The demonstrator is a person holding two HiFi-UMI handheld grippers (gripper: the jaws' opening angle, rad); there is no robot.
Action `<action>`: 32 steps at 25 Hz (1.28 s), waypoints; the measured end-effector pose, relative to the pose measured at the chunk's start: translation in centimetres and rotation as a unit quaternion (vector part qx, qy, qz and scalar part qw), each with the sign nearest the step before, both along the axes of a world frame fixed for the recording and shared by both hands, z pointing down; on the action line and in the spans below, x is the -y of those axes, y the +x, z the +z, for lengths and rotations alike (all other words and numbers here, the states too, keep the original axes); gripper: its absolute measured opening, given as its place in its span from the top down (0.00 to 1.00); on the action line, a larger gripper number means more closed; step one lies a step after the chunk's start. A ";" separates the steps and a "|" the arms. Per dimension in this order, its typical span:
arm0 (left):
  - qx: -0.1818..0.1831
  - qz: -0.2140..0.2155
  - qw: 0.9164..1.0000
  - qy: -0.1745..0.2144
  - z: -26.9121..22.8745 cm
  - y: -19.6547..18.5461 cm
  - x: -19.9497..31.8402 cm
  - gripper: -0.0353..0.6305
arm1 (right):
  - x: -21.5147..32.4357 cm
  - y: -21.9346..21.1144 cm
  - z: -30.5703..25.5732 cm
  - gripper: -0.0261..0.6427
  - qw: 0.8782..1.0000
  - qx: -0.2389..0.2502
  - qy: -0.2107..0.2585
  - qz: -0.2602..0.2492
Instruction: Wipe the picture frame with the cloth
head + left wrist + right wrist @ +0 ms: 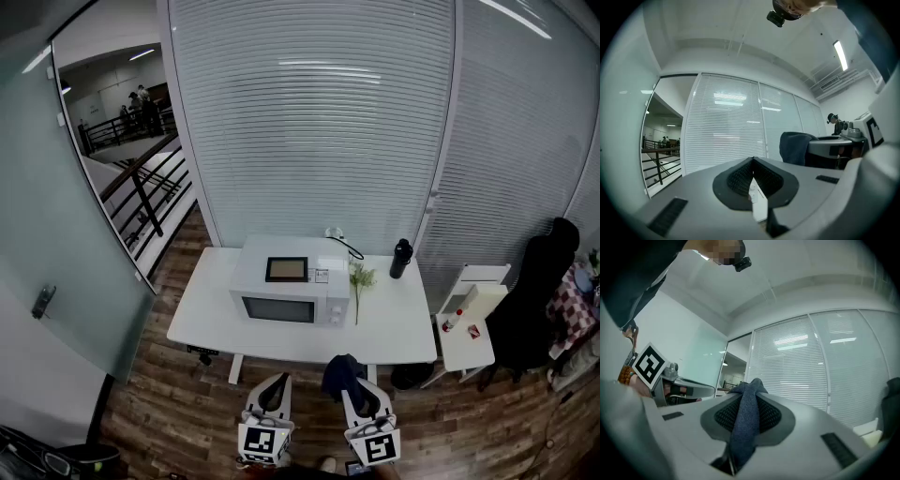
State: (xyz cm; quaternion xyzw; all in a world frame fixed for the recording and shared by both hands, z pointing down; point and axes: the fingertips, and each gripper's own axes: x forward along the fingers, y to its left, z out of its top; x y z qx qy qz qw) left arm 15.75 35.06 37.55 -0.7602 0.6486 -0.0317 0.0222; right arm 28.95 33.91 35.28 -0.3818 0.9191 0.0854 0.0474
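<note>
Grips cloth tight in right gripper at 5 o'clock. Holds left gripper clenched, empty, at 7 o'clock. Faces picture frame atop microwave at 12.

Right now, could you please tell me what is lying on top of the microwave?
A dark picture frame lies flat on the microwave, with a small white label beside it. Anything under the frame is covered.

white blinds, wood floor
</note>
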 end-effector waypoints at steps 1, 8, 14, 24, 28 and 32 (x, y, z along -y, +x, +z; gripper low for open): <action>-0.002 0.002 1.000 -0.001 -0.1 0.2 0.0 0.94 | 0.1 0.2 0.0 0.88 1.000 0.000 -0.001 -0.001; 0.003 -0.012 1.000 -0.004 0.6 -0.5 0.4 0.94 | 1.8 0.3 -0.2 0.88 0.999 0.008 -0.009 -0.030; 0.012 -0.002 1.000 -0.021 1.1 -3.8 1.7 0.94 | 4.9 -2.2 0.6 0.88 1.000 0.003 -0.016 -0.025; -0.014 0.068 0.998 -0.007 2.1 -14.3 10.9 0.94 | 12.9 -11.9 0.9 0.88 0.998 -0.034 -0.015 0.042; -0.013 0.124 0.992 -0.018 2.7 -17.0 14.4 0.89 | 15.1 -14.2 1.4 0.88 0.996 -0.047 -0.032 0.063; -0.003 0.164 0.986 -0.034 3.8 -18.3 18.3 0.83 | 18.9 -14.8 1.9 0.88 0.994 -0.068 -0.036 0.077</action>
